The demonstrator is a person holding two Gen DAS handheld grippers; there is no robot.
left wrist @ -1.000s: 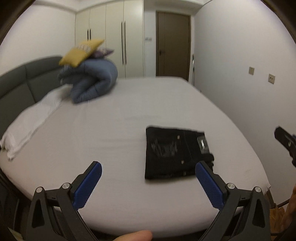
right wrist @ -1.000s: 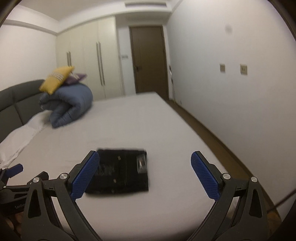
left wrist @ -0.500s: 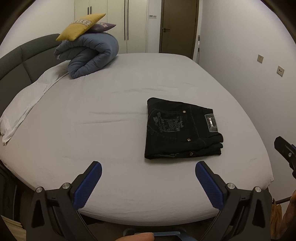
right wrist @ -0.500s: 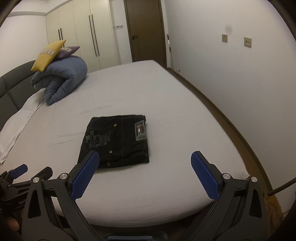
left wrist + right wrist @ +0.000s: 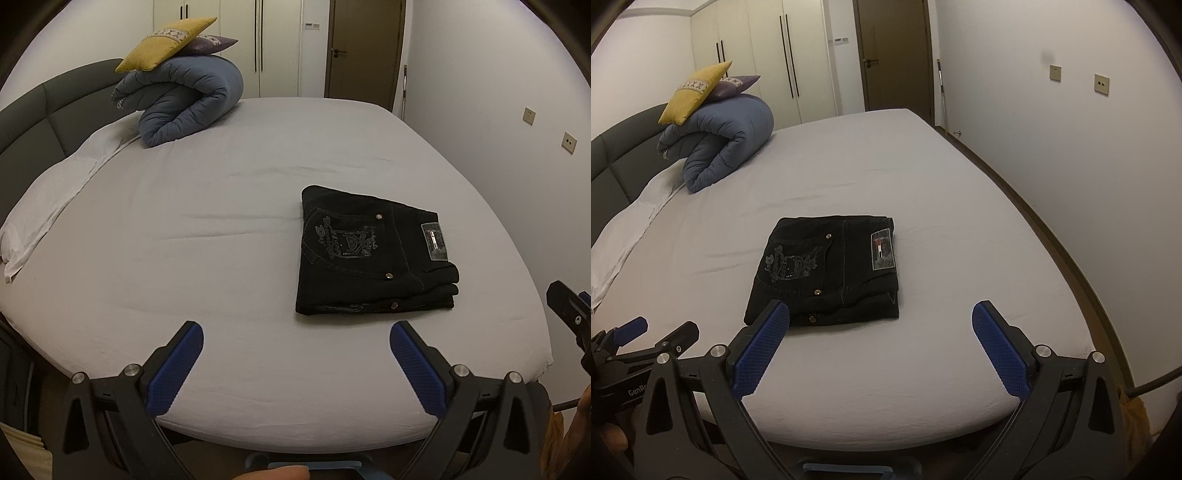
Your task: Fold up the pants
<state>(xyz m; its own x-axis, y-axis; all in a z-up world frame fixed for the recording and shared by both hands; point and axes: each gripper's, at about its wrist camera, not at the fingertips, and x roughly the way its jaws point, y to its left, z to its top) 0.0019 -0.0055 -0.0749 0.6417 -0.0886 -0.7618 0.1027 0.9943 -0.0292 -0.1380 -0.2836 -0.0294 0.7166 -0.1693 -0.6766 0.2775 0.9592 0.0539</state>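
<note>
Black pants (image 5: 373, 254) lie folded into a compact rectangle on the grey bed sheet (image 5: 221, 236), back pocket and label patch facing up. In the right wrist view the same pants (image 5: 827, 269) sit just beyond my fingers. My left gripper (image 5: 293, 363) is open and empty, held above the bed's near edge, short and left of the pants. My right gripper (image 5: 881, 347) is also open and empty; its left pad overlaps the pants' near corner in the image. The left gripper (image 5: 650, 339) shows at the lower left of the right wrist view.
A rolled blue duvet (image 5: 184, 99) with a yellow cushion (image 5: 166, 44) and a purple one sits at the far left by the grey headboard (image 5: 33, 114). White pillow (image 5: 48, 192) along the left. Wall (image 5: 1071, 155) close on the right; wardrobe and door behind.
Both cameras have tilted down and drawn nearer the bed, so the pants now sit lower and larger in view. The pants have not moved; both grippers stay open.
</note>
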